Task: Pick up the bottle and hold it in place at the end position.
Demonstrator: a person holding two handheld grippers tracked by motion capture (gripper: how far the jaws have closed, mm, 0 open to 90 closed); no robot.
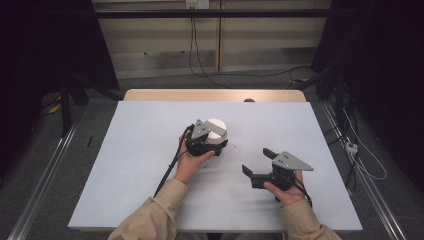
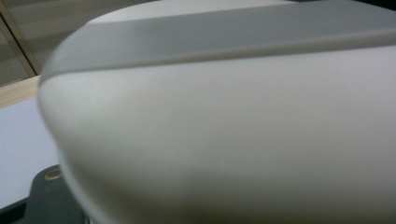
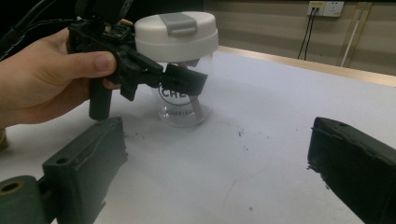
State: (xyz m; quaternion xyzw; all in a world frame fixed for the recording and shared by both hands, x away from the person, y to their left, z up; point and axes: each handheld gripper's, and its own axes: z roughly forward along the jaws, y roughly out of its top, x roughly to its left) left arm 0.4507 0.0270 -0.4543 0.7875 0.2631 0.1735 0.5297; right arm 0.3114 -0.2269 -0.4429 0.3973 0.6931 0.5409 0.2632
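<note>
Standing upright on the tabletop (image 1: 150, 165), the jar (image 3: 183, 98) is pinched by the left claw (image 3: 187, 81); the right claw (image 1: 257, 162), wide open, waits at its four o'clock.

Jar (image 3: 181, 105): clear glossy body, glass or plastic, hard to tell; dark print on wall. Lid (image 3: 176, 35): white matt plastic, smooth, grey tab on top. Table (image 1: 150, 150): pale matt sheet, smooth, dark specks; light wood edge at far side. 2 grippers: black matt plastic jaws; grey plate, probably metal. Sleeves (image 1: 150, 217): beige cloth.
</note>
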